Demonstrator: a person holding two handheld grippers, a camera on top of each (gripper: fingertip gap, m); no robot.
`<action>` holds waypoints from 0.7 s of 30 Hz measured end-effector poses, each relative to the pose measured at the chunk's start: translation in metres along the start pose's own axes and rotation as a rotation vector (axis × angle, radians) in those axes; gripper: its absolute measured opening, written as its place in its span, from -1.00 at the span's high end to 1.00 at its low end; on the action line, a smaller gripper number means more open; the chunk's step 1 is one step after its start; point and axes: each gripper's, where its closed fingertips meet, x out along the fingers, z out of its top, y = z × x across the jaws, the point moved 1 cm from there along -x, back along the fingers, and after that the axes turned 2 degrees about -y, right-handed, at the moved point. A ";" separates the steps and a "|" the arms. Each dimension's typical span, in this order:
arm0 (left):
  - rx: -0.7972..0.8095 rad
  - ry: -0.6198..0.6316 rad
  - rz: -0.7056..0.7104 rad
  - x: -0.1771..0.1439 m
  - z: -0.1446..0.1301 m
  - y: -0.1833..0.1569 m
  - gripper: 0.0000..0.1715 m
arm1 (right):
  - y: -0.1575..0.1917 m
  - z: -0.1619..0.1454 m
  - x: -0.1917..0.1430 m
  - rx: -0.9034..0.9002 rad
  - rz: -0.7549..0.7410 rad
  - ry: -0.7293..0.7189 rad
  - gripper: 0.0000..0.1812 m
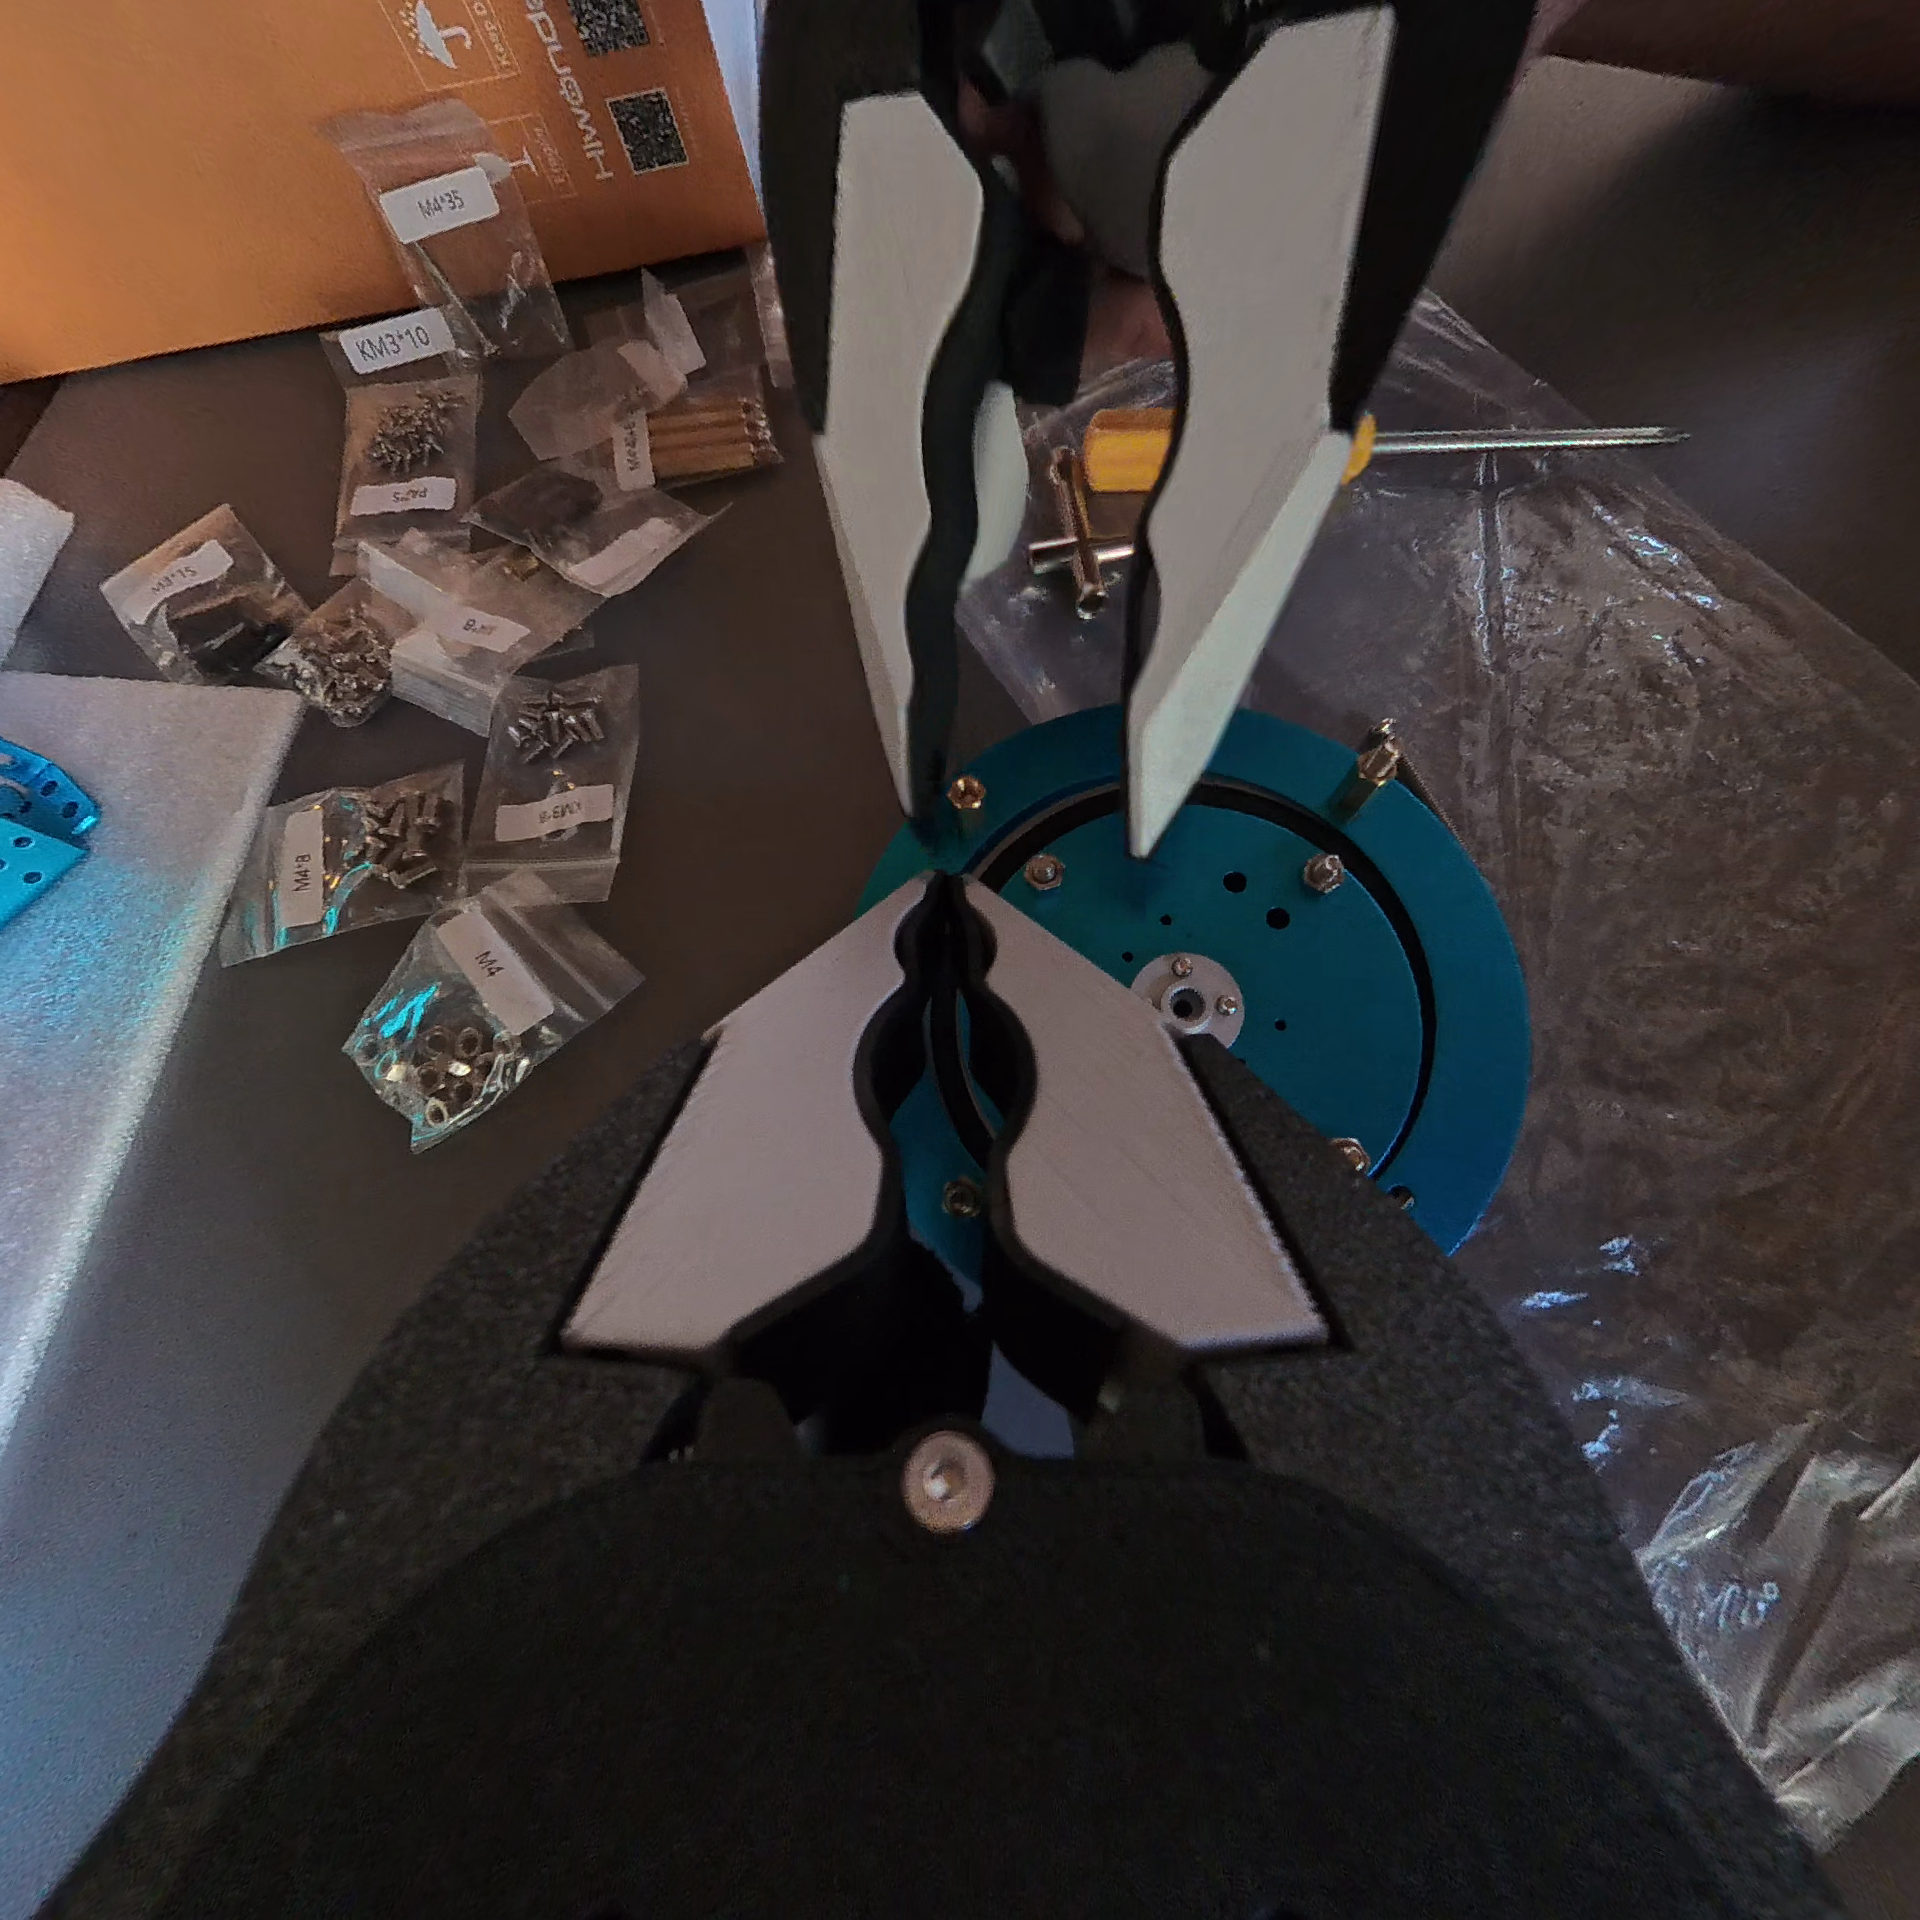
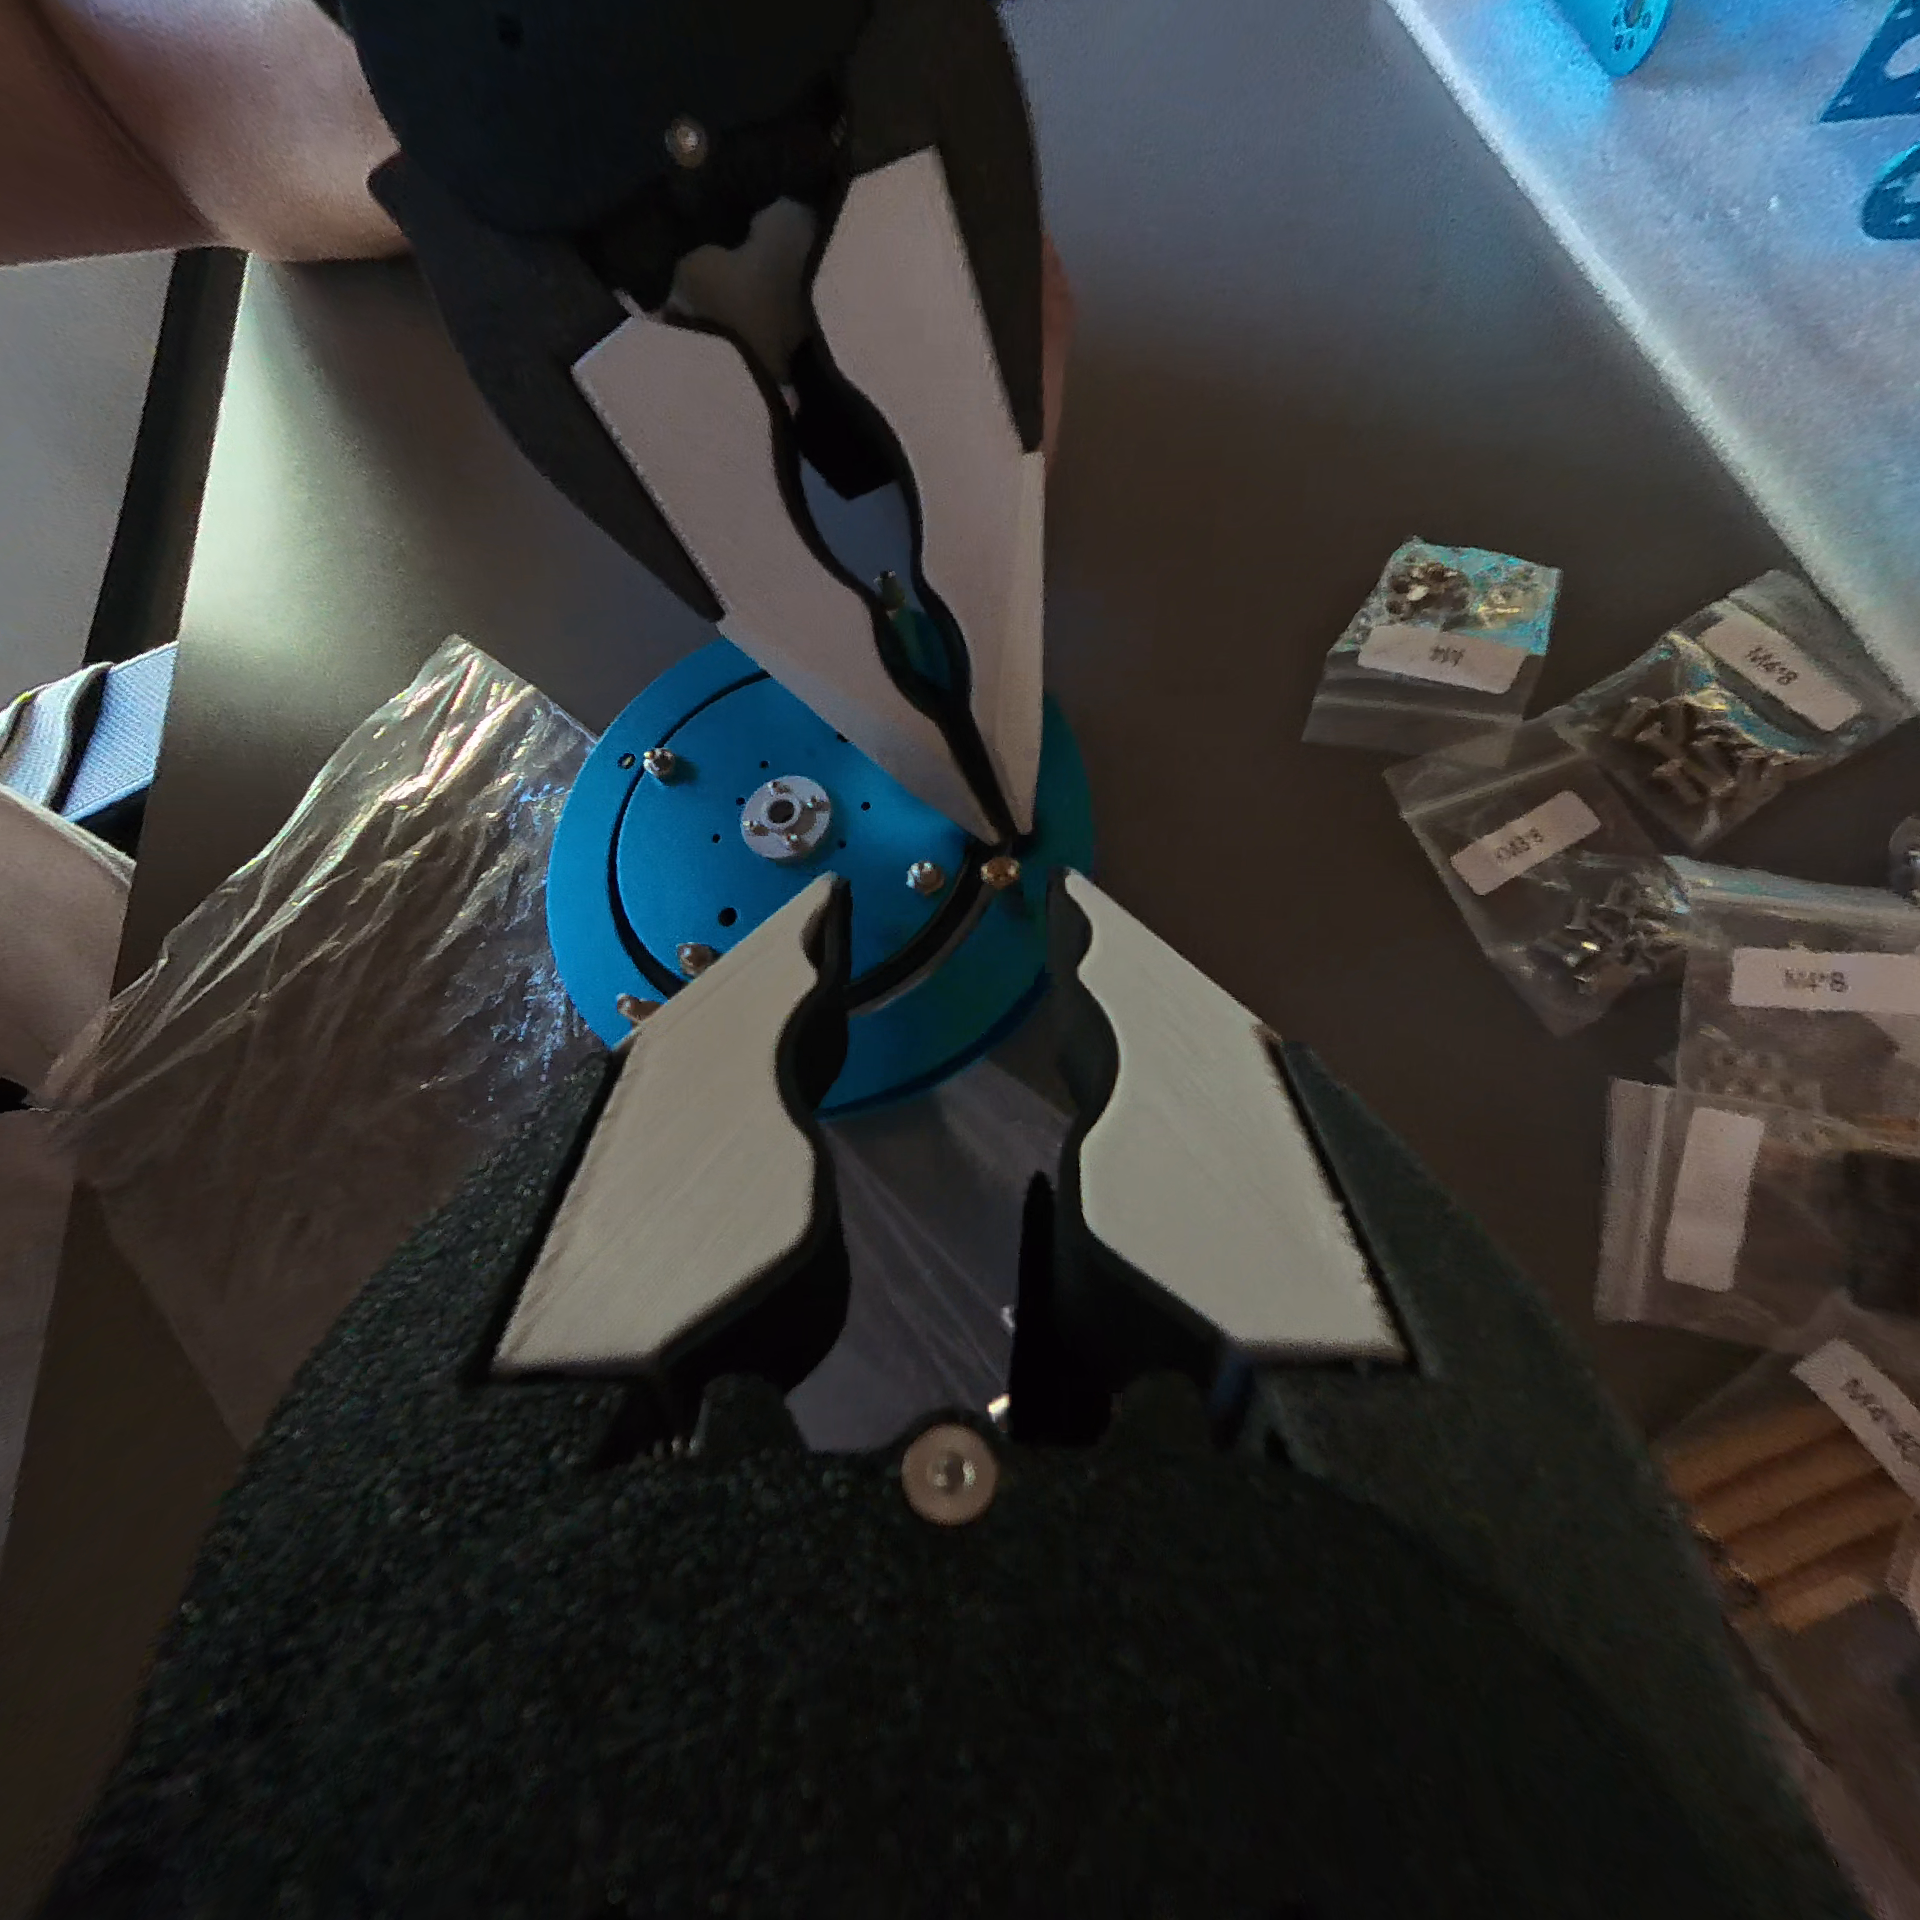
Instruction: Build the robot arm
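Shut tip to tip, the left gripper (image 1: 940, 883) is held at the near rim of the blue disc (image 1: 1455, 987), just beside a brass standoff (image 1: 966, 800). Whether something thin is pinched between its tips cannot be told. The right gripper (image 2: 951, 883) is kept half open from the opposite side. Nothing is held by it, and the same brass standoff is seen between its two fingers, which are not touching it.

The blue disc is laid flat on a clear plastic bag (image 1: 1662, 831) on the counter (image 1: 779, 727). Several brass standoffs and nuts are already fitted upright around the disc, and a small silver hub (image 1: 1184, 1003) is fixed in its middle. Some small holes in the inner plate are seen open.

The disc looks like smooth coloured metal, made of an outer ring and a round inner plate with a dark gap between them. The gripper fingers are white and wavy on the inner edge, set in rough black bodies. The plastic bag is thin and much wrinkled. To the side, small clear bags of screws (image 1: 551, 748) are spread out, near an orange cardboard box (image 1: 208, 156), a white foam sheet (image 1: 104, 935), a yellow-handled screwdriver (image 1: 1132, 442) and a metal cross wrench (image 1: 1075, 551).
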 end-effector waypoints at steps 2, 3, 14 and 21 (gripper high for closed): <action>0.000 0.001 -0.001 0.000 0.000 0.000 1.00 | -0.004 0.000 -0.011 0.008 -0.014 -0.018 0.61; -0.001 0.000 -0.002 0.000 0.000 0.000 1.00 | -0.003 0.000 -0.015 0.014 -0.006 -0.025 0.66; 0.006 0.006 -0.002 -0.001 0.000 -0.001 1.00 | 0.001 -0.002 -0.010 0.013 0.010 -0.016 0.67; -0.014 -0.003 -0.009 -0.001 -0.001 0.001 1.00 | -0.002 0.002 0.000 0.003 -0.012 -0.017 0.59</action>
